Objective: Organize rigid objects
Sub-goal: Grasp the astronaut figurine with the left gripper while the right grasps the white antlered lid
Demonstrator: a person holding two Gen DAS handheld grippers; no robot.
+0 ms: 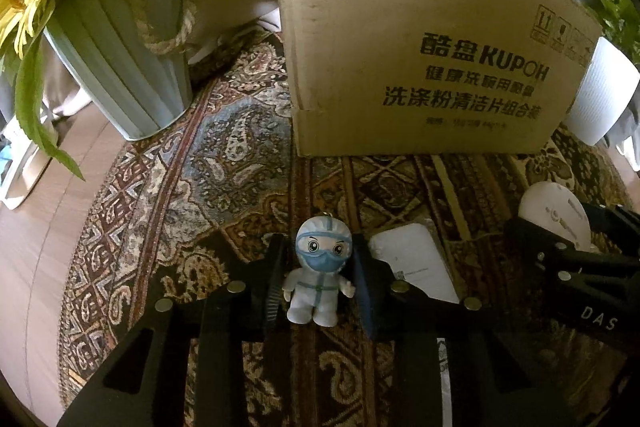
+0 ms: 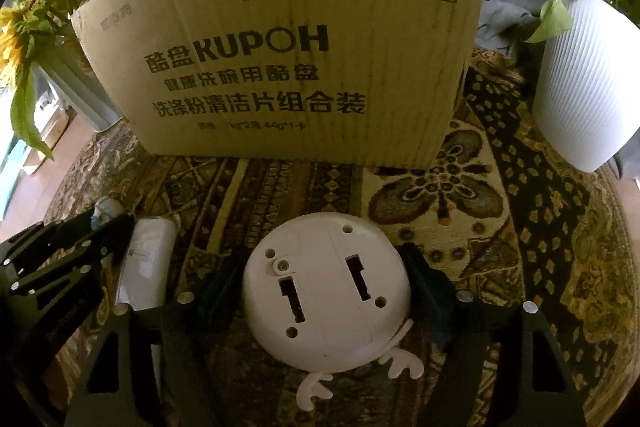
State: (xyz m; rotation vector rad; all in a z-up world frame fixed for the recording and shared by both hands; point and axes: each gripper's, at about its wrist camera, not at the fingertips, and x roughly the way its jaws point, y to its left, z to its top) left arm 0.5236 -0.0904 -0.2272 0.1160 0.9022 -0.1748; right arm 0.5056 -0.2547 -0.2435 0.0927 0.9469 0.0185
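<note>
My left gripper (image 1: 316,273) is shut on a small white figurine in a protective suit with blue goggles and mask (image 1: 320,267), gripped at the head, upright over the patterned cloth. My right gripper (image 2: 326,287) is shut on a round white plastic device with small antlers (image 2: 326,291), its slotted underside facing the camera. The device also shows in the left wrist view (image 1: 554,215). A cardboard box printed KUPOH (image 1: 420,47) stands behind both; it also shows in the right wrist view (image 2: 280,47). A white rectangular box (image 1: 416,263) lies flat between the grippers.
A patterned cloth (image 1: 224,163) covers the round table. A white ribbed pot with yellow sunflowers (image 1: 120,67) stands at the back left. A white ribbed planter with green leaves (image 2: 580,83) stands at the back right. The table edge curves on the left.
</note>
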